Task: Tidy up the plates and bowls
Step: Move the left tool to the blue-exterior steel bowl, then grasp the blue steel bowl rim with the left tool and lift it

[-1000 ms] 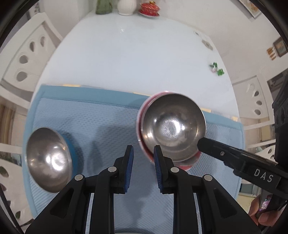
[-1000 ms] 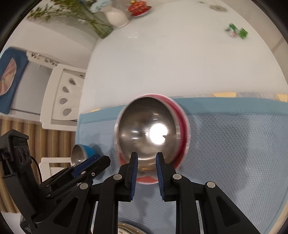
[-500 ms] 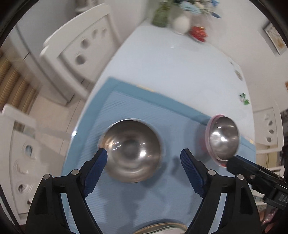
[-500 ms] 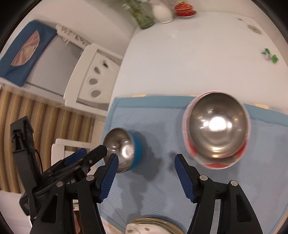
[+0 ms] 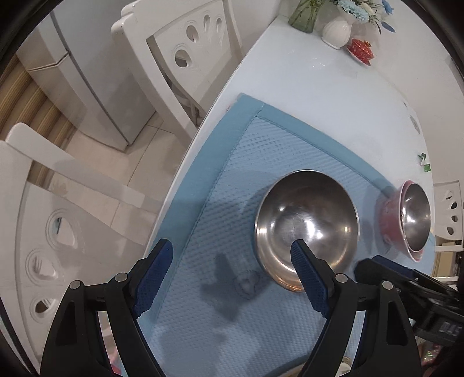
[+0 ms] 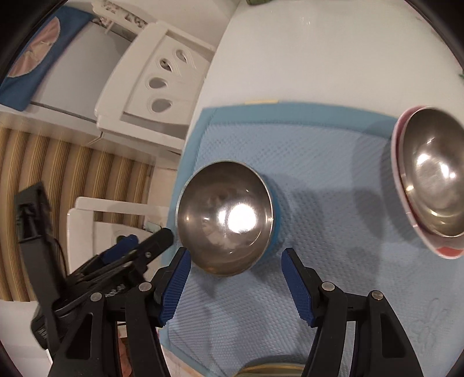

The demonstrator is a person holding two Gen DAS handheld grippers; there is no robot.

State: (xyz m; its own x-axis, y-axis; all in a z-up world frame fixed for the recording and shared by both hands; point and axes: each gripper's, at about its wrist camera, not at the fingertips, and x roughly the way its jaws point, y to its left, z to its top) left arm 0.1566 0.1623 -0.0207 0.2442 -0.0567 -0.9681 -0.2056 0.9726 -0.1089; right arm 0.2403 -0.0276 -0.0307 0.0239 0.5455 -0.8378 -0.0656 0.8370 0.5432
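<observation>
A steel bowl with a blue outside (image 5: 307, 229) (image 6: 224, 221) sits on the light blue mat (image 5: 261, 150) (image 6: 319, 162). A second steel bowl rests inside a red bowl (image 5: 414, 220) (image 6: 432, 185) at the mat's right side. My left gripper (image 5: 232, 255) is open and empty; its right finger lies in front of the blue bowl's near rim. My right gripper (image 6: 235, 261) is open and empty, just short of the blue bowl's near rim. The left gripper also shows in the right wrist view (image 6: 136, 249).
White chairs (image 5: 185, 52) (image 6: 156, 87) stand along the table's left edge. A white vase (image 5: 337, 30), a green glass vase (image 5: 304, 17) and a red lidded dish (image 5: 361, 49) stand at the far end. A gold-rimmed plate edge (image 6: 272, 369) lies near the front.
Both grippers opened wide and swung left, away from the stacked red bowl, towards the blue-sided steel bowl, which now lies close in front of both.
</observation>
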